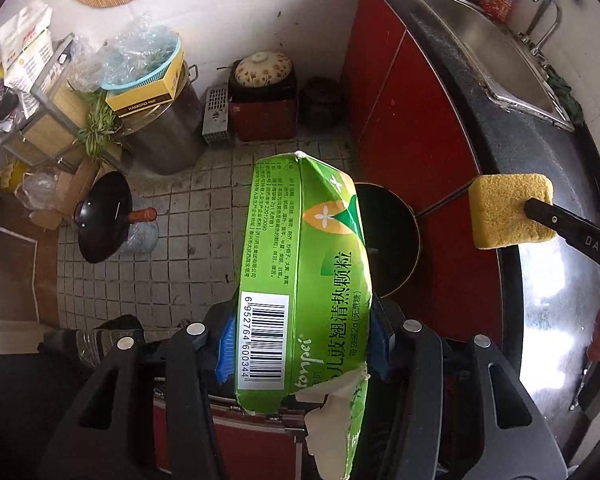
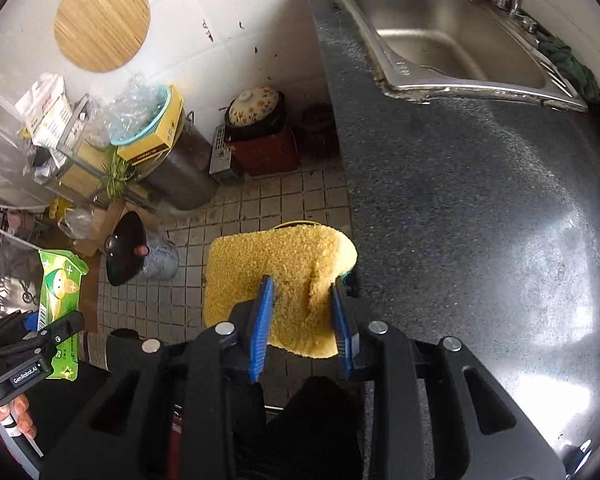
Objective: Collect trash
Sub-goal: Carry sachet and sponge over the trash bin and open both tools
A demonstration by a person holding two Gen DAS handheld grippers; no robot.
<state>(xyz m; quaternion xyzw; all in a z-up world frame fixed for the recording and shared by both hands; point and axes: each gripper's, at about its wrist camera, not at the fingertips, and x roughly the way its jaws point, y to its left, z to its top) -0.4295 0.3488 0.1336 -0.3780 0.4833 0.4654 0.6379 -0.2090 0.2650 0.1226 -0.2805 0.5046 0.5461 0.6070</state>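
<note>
My left gripper (image 1: 302, 344) is shut on a crushed green medicine box (image 1: 304, 280) with a barcode, held in the air over the tiled floor; the box also shows in the right wrist view (image 2: 60, 280). My right gripper (image 2: 302, 316) is shut on a yellow sponge (image 2: 276, 280), held at the counter's left edge; the sponge also shows in the left wrist view (image 1: 510, 210). A dark round bin with a yellow rim (image 1: 392, 240) stands on the floor below the green box, by the red cabinet. In the right wrist view only a sliver of its rim (image 2: 300, 223) peeks out behind the sponge.
A dark speckled counter (image 2: 480, 200) with a steel sink (image 2: 452, 36) runs along the right over red cabinet doors (image 1: 412, 120). On the floor at the back stand a big steel pot (image 1: 168, 136), a lidded clay pot (image 1: 264, 68), a black wok (image 1: 104, 216) and cluttered boxes.
</note>
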